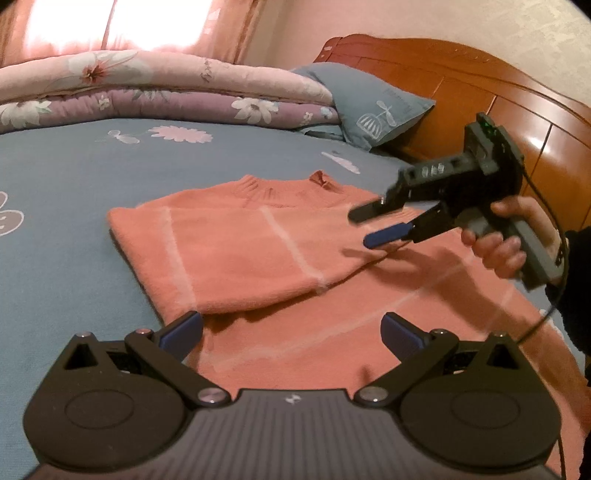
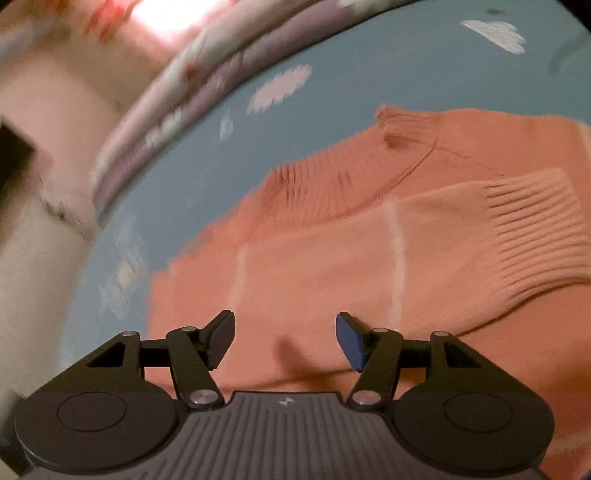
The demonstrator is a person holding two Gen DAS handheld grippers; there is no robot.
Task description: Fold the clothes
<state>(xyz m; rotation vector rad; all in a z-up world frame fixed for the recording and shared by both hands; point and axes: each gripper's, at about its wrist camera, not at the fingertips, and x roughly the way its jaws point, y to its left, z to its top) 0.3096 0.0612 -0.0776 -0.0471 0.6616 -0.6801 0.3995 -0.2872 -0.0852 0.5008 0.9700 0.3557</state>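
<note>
**Salmon sweater partly folded on the bed, both grippers empty above it**

A stack of folded floral quilts (image 1: 166,88) runs along the upper left of the left wrist view, at the far edge of the blue bedsheet (image 1: 66,206). A blue pillow (image 1: 373,103) leans against the wooden headboard (image 1: 480,85) at upper right, and pink curtains (image 1: 110,26) glow at the top edge. None of these touches the garment; bare sheet lies between the sweater and the quilts. A black cable (image 1: 546,317) hangs down at the right edge near a dark sleeve (image 1: 580,295).

The salmon sweater (image 1: 258,251) fills the centre and lower right of that view, flat on the sheet. Its ribbed collar (image 1: 321,179) points toward the upper middle of the frame, toward pillow and headboard, and the body's long axis runs from there down to the lower right. One sleeve (image 1: 229,254) is folded across the body, lying crosswise from the left edge toward the centre. In the blurred right wrist view the sleeve's ribbed cuff (image 2: 535,236) ends at the right of the frame, below the collar (image 2: 406,125).

The left gripper (image 1: 291,332) sits at the bottom centre, jaws wide apart over the fabric, nothing between them. The right gripper (image 1: 369,227), held by a hand (image 1: 506,240) at centre right, hangs just above the sweater with its jaws apart and empty.
</note>
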